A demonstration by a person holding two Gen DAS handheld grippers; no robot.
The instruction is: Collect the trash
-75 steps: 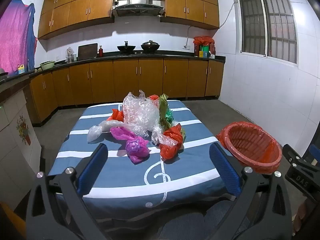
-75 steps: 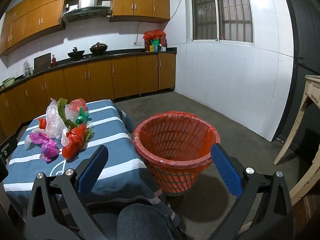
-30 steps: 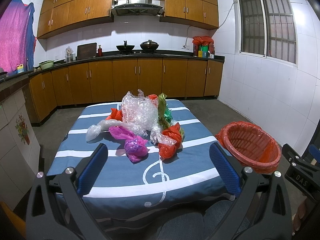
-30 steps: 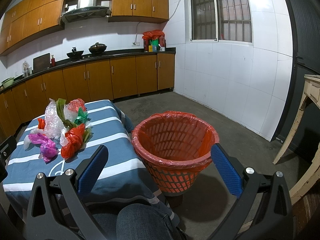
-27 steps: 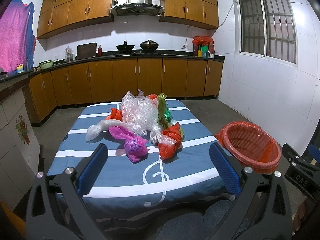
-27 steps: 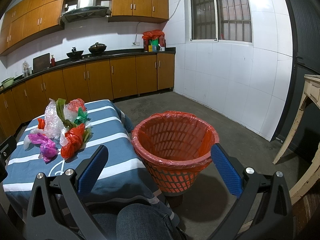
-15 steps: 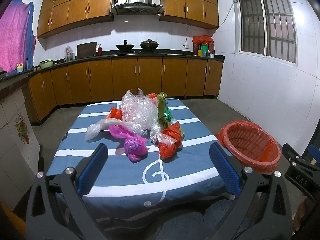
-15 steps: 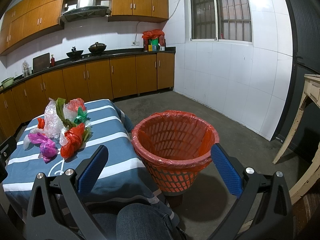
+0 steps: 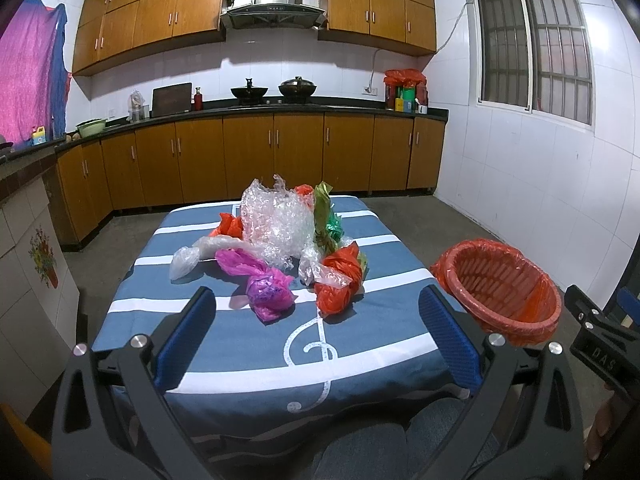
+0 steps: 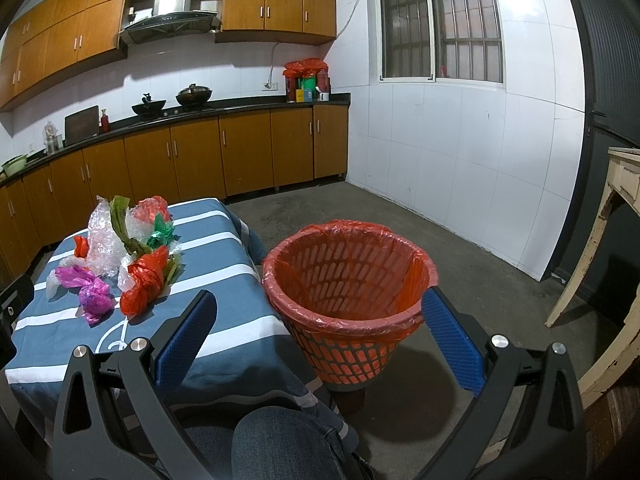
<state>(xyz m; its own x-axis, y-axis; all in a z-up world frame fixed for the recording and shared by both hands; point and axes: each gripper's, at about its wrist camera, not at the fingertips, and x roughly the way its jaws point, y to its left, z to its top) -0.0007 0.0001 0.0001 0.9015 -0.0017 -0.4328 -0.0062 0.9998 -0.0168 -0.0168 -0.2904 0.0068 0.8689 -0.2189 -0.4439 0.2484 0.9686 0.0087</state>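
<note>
Left wrist view: crumpled plastic bags point(image 9: 280, 256) are piled mid-table point(image 9: 240, 360), a lined orange basket point(image 9: 500, 288) standing right of it. A near piece, perhaps the purple bag point(image 9: 268, 290), should be pinched firmly. Left gripper point(image 9: 316, 332) and right gripper point(image 10: 320, 336) are held level, wide apart, empty.
</note>
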